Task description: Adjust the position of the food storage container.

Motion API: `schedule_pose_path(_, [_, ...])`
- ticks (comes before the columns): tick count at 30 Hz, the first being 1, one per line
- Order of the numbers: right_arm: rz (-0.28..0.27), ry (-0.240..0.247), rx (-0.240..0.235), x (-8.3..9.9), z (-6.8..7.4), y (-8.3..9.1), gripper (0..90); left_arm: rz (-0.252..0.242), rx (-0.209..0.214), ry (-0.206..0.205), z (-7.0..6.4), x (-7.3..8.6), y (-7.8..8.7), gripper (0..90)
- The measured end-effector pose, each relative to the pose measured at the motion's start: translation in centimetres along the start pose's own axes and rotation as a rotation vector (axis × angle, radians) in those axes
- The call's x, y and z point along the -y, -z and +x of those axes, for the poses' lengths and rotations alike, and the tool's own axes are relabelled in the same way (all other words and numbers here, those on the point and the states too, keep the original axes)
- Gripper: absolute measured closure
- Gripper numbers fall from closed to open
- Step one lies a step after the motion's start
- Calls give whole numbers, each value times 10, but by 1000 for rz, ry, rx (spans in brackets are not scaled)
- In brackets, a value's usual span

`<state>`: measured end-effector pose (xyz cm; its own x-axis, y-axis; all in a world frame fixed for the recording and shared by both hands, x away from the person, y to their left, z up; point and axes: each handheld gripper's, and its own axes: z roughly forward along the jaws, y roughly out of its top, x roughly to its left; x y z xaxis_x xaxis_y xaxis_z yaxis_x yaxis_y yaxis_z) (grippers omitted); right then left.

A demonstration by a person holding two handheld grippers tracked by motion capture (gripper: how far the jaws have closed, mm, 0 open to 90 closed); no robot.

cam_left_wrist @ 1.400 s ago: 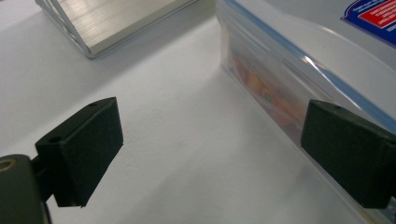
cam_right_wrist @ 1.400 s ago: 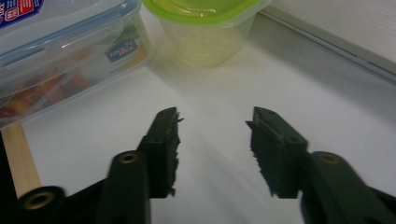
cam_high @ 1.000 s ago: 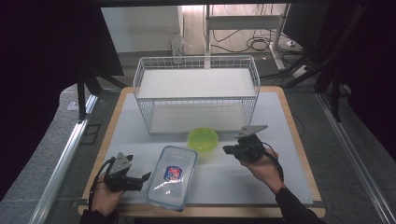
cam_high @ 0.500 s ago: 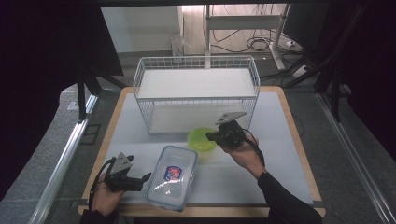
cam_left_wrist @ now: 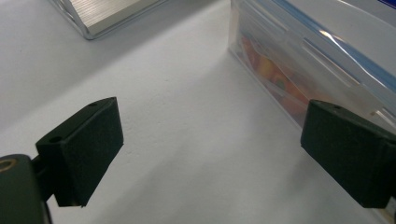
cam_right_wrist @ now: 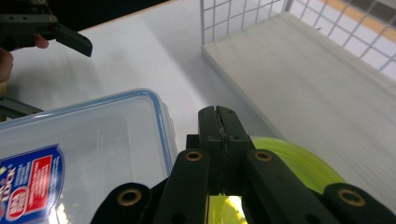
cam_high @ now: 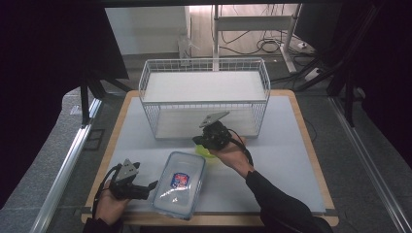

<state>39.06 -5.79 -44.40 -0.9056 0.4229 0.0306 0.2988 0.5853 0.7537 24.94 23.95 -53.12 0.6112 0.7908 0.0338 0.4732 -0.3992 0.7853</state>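
Dark walls and floor cables surround the pale table [cam_high: 291, 145] with its wooden edge.

Item: wire basket [cam_high: 204, 97], white, at the far middle of the table, with a white shelf across its top and a pale board on its floor.

Item: clear box [cam_high: 180, 183] with a blue-rimmed lid and a red-and-blue label, lying near the front edge, left of centre. My left gripper view shows orange and yellow contents [cam_left_wrist: 268, 65] through its side wall.

Item: yellow-green bowl [cam_high: 206, 152], on the table just in front of the basket, just beyond the box's far right corner. My right gripper partly covers it from above. In my right gripper view its rim [cam_right_wrist: 299, 161] curves out to the right of my jaws.

Item: my right gripper [cam_high: 203, 141], held in my right hand [cam_high: 228, 153], over the bowl. Jaws pressed together, tips meeting, pinching the bowl's rim between them; yellow shows directly below the jaws.

Item: my left gripper [cam_high: 145, 187], held in my left hand [cam_high: 109, 206] at the front left corner of the table, low over the surface. Jaws spread wide, holding nothing; the right jaw sits just beside the box's side wall, and whether it touches I cannot tell.
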Motion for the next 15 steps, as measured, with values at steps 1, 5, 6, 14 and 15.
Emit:
schedule_pose_path(1, [9,3,-5,-1,1,-5,900,2,1,-1,0,0,0,59])
schedule_pose_path(5, [44,0,-14,-1,2,-21,900,4,5,-3,0,0,-1,60])
schedule_pose_path(6, [61,4,-15,-1,2,-30,900,8,8,-4,0,0,-1,60])
schedule_pose_path(14, [136,15,-7,5,-1,-48,900,14,14,-11,-1,0,-2,64])
schedule_pose_path(15, [134,13,-10,6,-2,-48,900,13,15,-11,-1,0,-2,64])
